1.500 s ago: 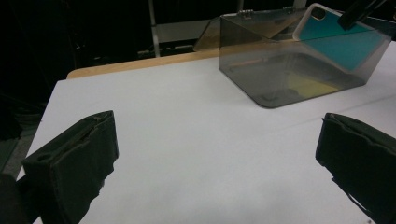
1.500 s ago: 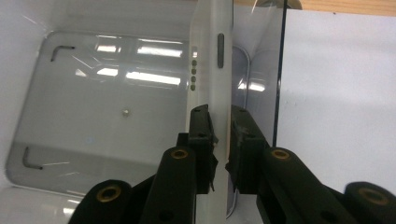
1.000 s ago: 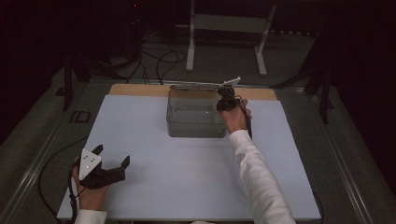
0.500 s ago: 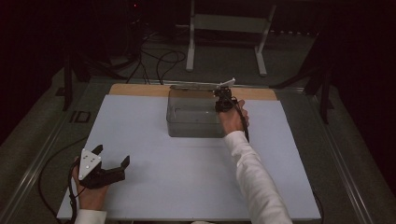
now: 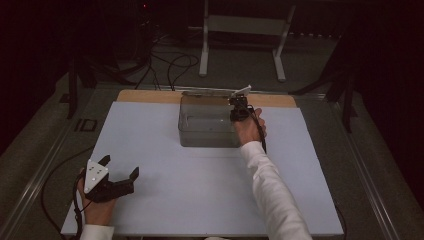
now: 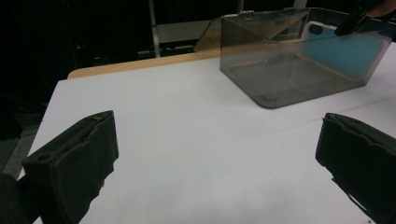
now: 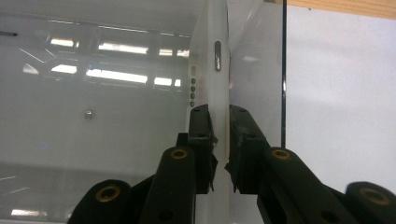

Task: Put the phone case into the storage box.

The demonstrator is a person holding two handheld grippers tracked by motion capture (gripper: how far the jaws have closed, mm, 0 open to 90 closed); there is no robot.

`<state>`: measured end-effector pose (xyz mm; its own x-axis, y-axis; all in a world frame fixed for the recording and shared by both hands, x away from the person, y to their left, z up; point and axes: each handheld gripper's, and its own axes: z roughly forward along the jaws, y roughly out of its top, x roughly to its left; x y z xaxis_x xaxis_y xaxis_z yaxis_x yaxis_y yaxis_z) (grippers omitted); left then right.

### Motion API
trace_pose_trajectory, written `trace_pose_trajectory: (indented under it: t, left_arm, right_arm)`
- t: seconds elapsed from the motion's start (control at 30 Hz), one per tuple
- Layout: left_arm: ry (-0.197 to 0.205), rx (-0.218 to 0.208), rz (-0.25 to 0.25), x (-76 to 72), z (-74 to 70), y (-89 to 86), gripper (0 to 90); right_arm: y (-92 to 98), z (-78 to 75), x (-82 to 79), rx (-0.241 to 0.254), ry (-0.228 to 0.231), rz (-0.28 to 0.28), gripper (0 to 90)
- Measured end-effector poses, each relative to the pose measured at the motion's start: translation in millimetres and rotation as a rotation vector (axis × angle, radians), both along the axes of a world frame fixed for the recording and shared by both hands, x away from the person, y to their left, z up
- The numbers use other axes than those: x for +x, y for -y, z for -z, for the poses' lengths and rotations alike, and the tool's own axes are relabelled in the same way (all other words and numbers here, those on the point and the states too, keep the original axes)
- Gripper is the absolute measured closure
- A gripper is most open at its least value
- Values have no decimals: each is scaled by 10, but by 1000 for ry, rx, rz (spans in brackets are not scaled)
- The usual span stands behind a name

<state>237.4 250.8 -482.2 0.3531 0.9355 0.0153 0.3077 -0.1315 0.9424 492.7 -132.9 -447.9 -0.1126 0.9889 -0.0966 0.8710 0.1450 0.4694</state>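
At the upper centre of the high view, the right gripper [image 5: 240, 106] hangs over the right end of a clear plastic box [image 5: 205, 131], which stands on the white table [image 5: 200, 200] near its far edge. In the right gripper view its jaws are clamped on the edge of a white phone [image 7: 211, 70] (side buttons facing the camera), held upright just inside the box's transparent wall. The left gripper view shows the phone through the box at the upper right of the frame, its blue face [image 6: 343, 51] turned this way. At the lower left of the high view, the left gripper [image 5: 120, 172] rests on the table, jaws spread wide with nothing between them, well apart from the box.
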Motion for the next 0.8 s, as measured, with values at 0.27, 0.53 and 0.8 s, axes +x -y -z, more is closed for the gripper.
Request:
trace_pose_trajectory:
  t: [0.27,0.53,0.8]
  left_arm:
    - [0,3,3,-3,-2,0,2]
    - [-2,2,4,0,5,9,2]
    - [-3,4,7,0,6,16,2]
  right_arm:
    - [-6,-7,-14,-4,6,-11,787]
    - [9,-37,-31,10,14,-43,744]
    - [-2,-85,-66,0,14,-104,675]
